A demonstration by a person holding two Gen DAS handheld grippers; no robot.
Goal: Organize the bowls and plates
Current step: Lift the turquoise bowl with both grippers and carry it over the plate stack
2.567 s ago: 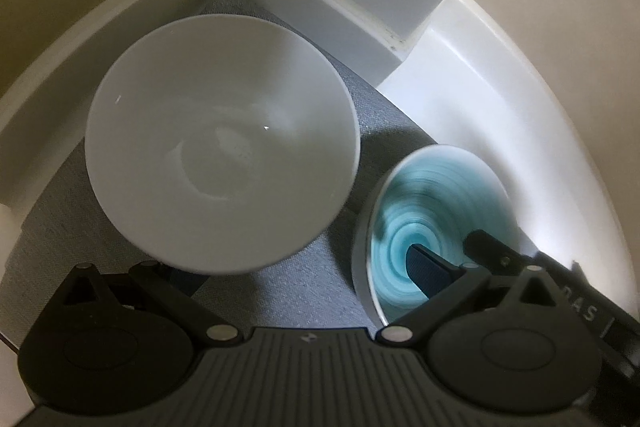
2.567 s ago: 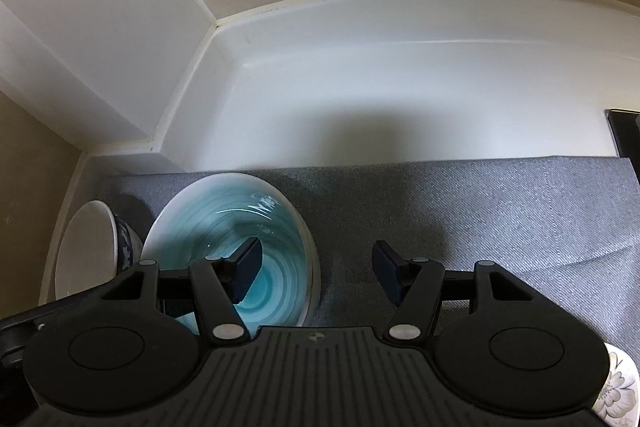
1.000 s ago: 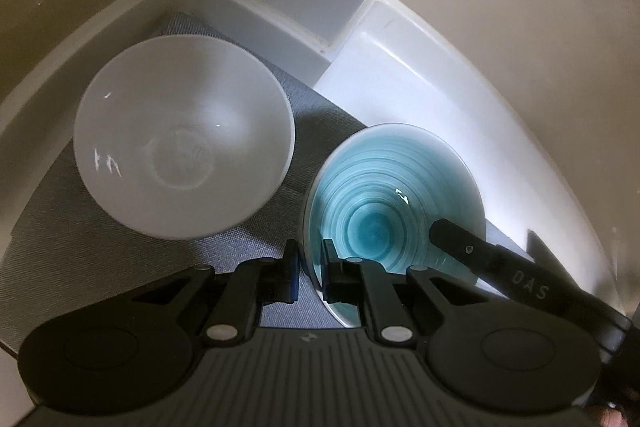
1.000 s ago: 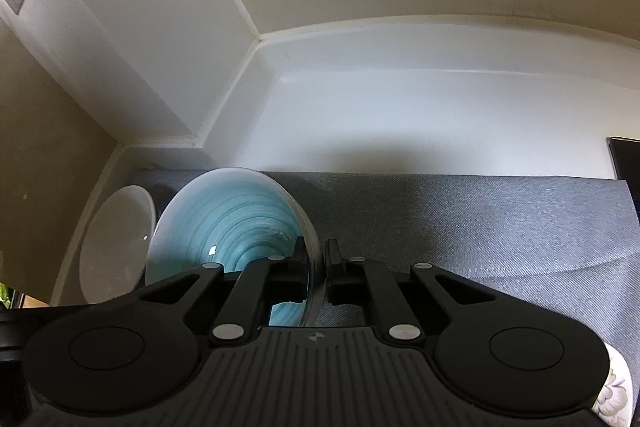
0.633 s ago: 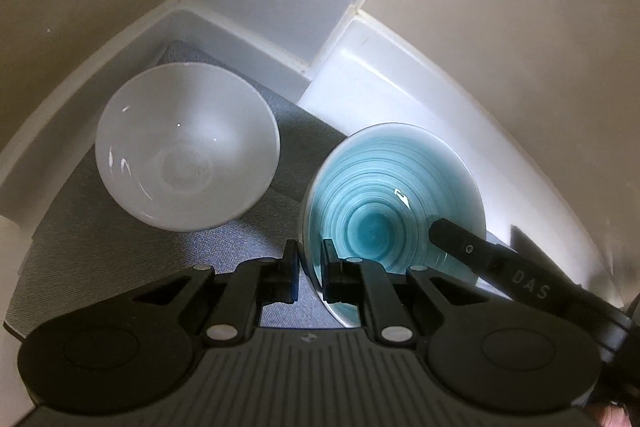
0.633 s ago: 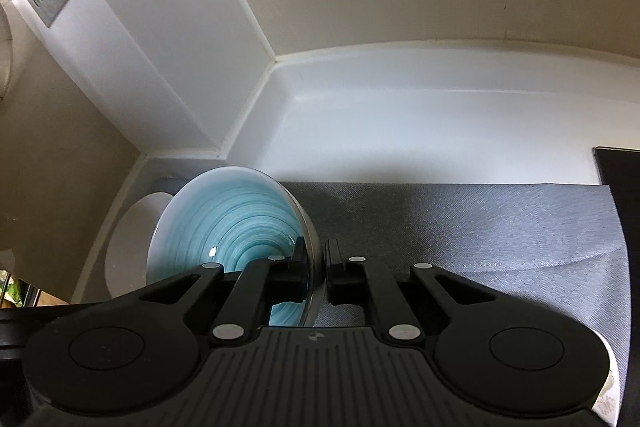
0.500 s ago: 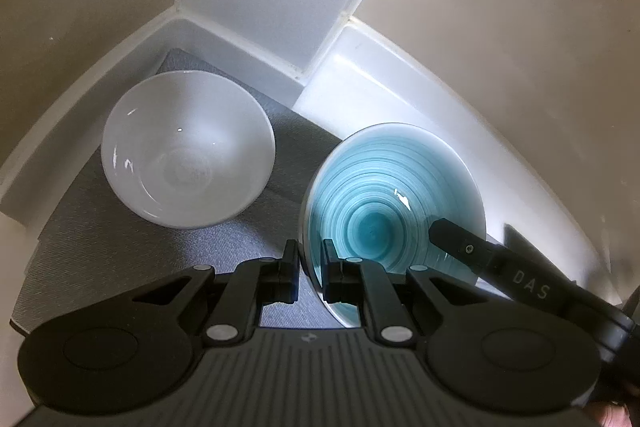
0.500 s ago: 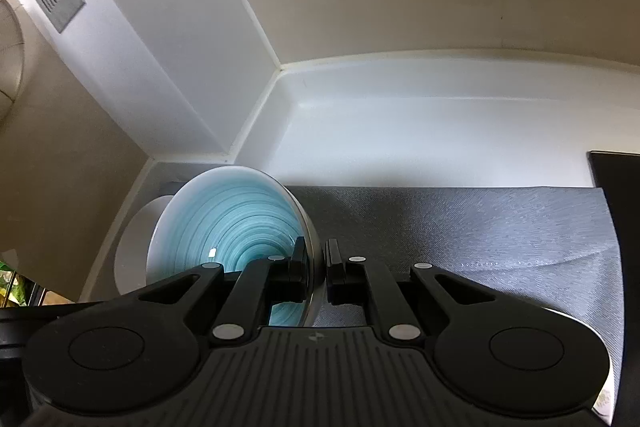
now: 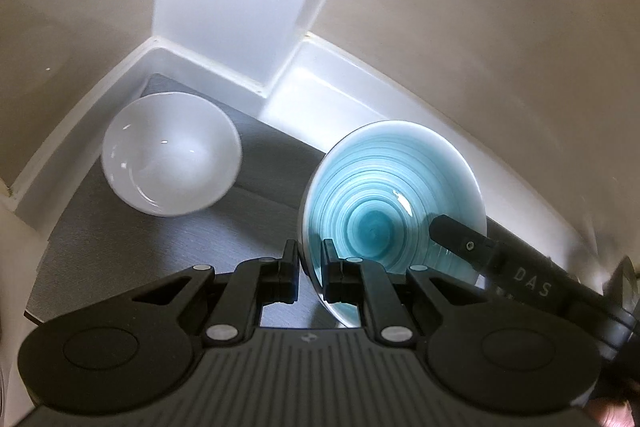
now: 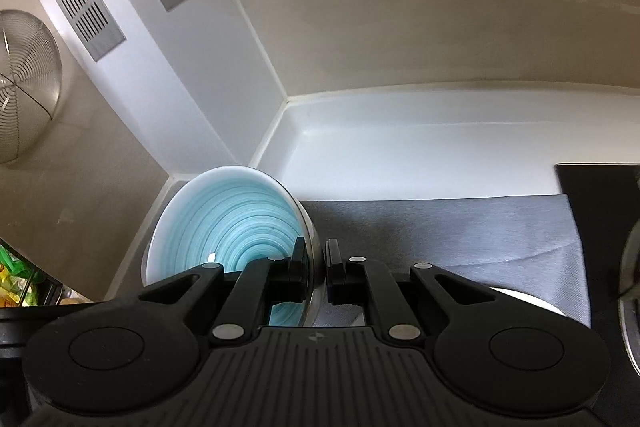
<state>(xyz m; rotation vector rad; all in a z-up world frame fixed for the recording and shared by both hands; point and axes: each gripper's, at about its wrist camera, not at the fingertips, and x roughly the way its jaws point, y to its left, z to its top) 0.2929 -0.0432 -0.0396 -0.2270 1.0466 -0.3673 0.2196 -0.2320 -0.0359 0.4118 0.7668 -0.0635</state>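
Both the left gripper (image 9: 310, 273) and the right gripper (image 10: 317, 273), each closed on the rim of the glossy teal-ringed ceramic bowl (image 9: 394, 205), have lifted it off the grey mat (image 9: 120, 243), away from the plain white bowl (image 9: 171, 153), so stacking probably follows.

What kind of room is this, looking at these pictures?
Probably a kitchen counter corner: a white bowl rests on a grey drying mat, both grippers clamp a teal bowl, and a wire strainer hangs on the wall.
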